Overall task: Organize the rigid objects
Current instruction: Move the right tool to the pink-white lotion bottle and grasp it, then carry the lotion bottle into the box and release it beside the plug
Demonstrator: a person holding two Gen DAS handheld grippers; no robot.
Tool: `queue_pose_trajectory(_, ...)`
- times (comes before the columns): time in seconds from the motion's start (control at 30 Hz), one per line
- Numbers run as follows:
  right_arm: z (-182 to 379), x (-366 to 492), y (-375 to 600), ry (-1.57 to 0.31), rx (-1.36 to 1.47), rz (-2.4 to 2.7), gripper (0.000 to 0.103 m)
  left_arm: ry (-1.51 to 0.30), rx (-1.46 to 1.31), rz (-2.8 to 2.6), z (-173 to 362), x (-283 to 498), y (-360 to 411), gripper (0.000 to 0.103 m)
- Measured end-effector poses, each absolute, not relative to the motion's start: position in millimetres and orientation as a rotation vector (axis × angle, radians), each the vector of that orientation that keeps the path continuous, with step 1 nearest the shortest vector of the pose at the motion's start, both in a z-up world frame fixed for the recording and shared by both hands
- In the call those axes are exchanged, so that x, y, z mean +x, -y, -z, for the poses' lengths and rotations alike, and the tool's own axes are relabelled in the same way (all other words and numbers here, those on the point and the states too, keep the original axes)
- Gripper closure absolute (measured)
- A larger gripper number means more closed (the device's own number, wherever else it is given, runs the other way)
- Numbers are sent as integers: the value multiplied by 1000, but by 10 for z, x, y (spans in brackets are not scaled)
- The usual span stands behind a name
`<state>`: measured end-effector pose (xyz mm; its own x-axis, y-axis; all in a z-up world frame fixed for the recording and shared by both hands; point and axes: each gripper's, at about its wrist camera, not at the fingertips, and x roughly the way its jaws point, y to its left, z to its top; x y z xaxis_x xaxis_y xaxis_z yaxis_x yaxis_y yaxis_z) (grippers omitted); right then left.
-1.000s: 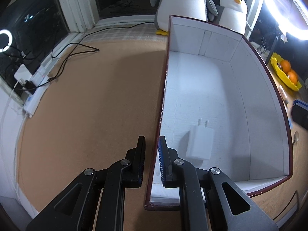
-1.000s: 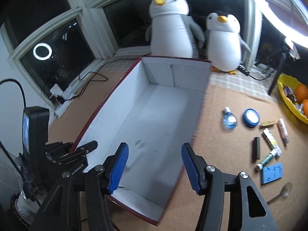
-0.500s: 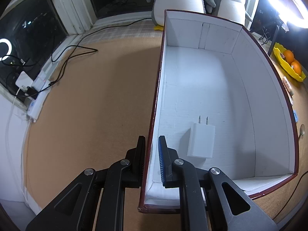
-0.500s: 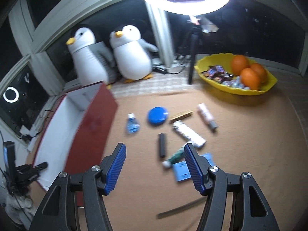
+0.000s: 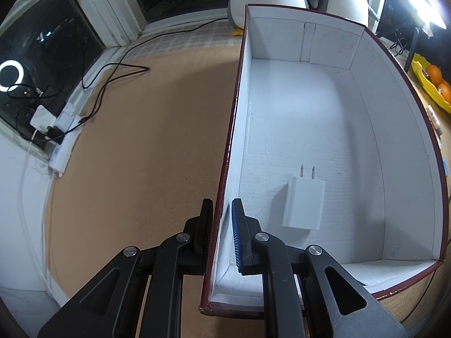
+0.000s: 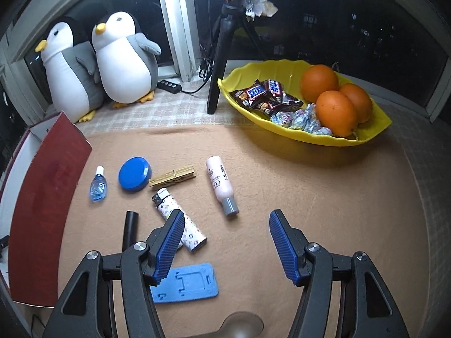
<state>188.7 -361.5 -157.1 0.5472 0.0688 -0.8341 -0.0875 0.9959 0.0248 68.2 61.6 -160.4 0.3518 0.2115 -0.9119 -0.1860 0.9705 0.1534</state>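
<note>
A red box with a white inside [image 5: 332, 129] holds a white plug charger [image 5: 303, 204] near its close end. My left gripper [image 5: 222, 222] is shut on the box's left wall, one finger outside and one inside. The box's red side [image 6: 42, 197] also shows at the left of the right wrist view. There my right gripper [image 6: 225, 217] hangs open above the tan mat with nothing between its fingers. Below it lie a patterned lighter [image 6: 180, 222], a pink tube [image 6: 220, 180], a black stick [image 6: 130, 225] and a blue phone stand [image 6: 186, 283].
Farther back lie a small blue bottle [image 6: 97, 187], a blue round lid [image 6: 134, 173] and a wooden clothespin [image 6: 172, 176]. A spoon [image 6: 239, 326] is at the bottom edge. A yellow bowl [image 6: 363, 138] of oranges and sweets, a tripod [image 6: 217, 64] and two plush penguins [image 6: 124, 59] stand behind. Cables [image 5: 112, 76] run at the left.
My right gripper has swung from above the box over to the loose items on the mat, still open. The left gripper keeps its hold on the box wall; the box has shifted slightly.
</note>
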Motion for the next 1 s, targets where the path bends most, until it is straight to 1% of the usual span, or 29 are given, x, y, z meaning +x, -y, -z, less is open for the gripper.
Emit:
queue_pose_trajectory(0.07, 1644, 1990, 3628, -1007, -29, -98, 46, -1190, 28, -268, 1610, 691, -612, 91)
queue_pose_trajectory(0.13, 1720, 2093, 3627, -1025, -32, -110, 51, -1198, 34, -278, 1619, 700, -609, 91)
queue_pose_trajectory(0.27, 1829, 2256, 3612, -1048, -41, -131, 57, -1209, 47, -291, 1627, 715, -589, 90)
queue_pose_trajectory(0.4, 1934, 2413, 3582, -1077, -40, -145, 65, -1214, 52, -299, 1630, 725, -585, 89)
queue_pose_trajectory(0.47, 1981, 2461, 3566, -1090, -42, -151, 67, -1215, 51, -301, 1630, 723, -587, 89)
queue_pose_trajectory(0.67, 2077, 2536, 3544, -1115, -59, -153, 79, -1213, 49, -303, 1627, 716, -589, 89)
queue_pose_trajectory(0.7, 2075, 2532, 3545, -1114, -65, -151, 83, -1213, 49, -303, 1627, 715, -589, 89)
queue_pose_trajectory(0.73, 2075, 2533, 3548, -1115, -67, -151, 85, -1213, 48, -303, 1626, 714, -588, 89)
queue_pose_trajectory(1.0, 2006, 2403, 3557, -1107, -55, -128, 85, -1203, 21, -285, 1628, 704, -633, 89)
